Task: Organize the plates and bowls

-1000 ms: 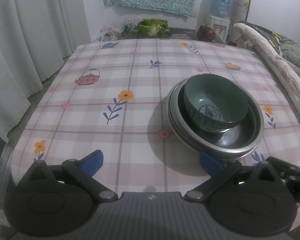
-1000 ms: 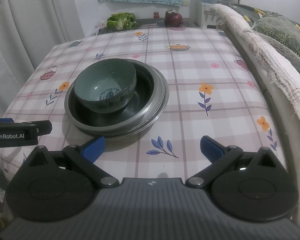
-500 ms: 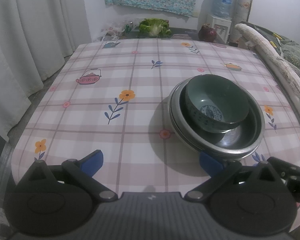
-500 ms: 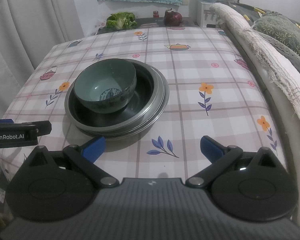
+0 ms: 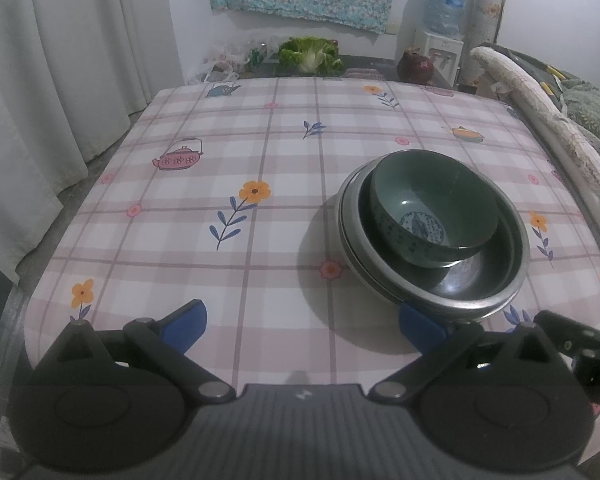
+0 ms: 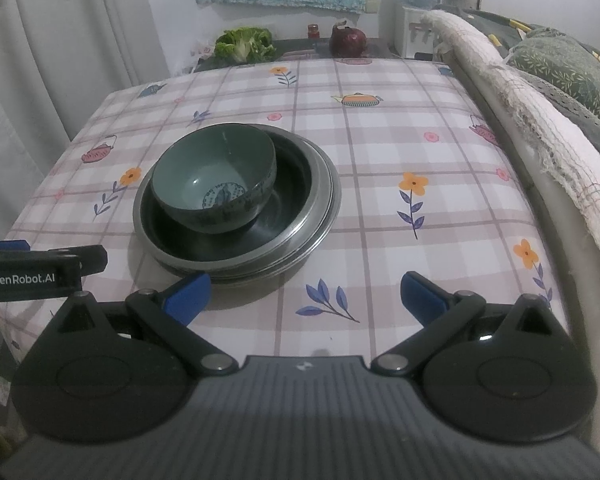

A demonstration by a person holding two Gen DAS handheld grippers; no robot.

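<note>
A dark green ceramic bowl [image 5: 434, 216] sits tilted inside a stack of metal plates [image 5: 476, 300] on the checked tablecloth. The same bowl [image 6: 216, 184] and plates [image 6: 316, 216] show in the right wrist view, left of centre. My left gripper [image 5: 302, 320] is open and empty, near the table's front edge, with its right finger just in front of the plates' rim. My right gripper [image 6: 306, 294] is open and empty, in front and to the right of the stack. The left gripper's side [image 6: 40, 270] shows at the left edge of the right wrist view.
The table [image 5: 260, 184] has a floral checked cloth. Curtains [image 5: 40, 80] hang at the left. A lettuce [image 5: 310, 54], a dark round object [image 5: 415, 66] and a water dispenser [image 5: 440, 40] stand beyond the far edge. A cloth-covered sofa arm [image 6: 540, 136] runs along the right.
Both views have drifted slightly; the bowl and plates stay where they were. Both grippers remain open.
</note>
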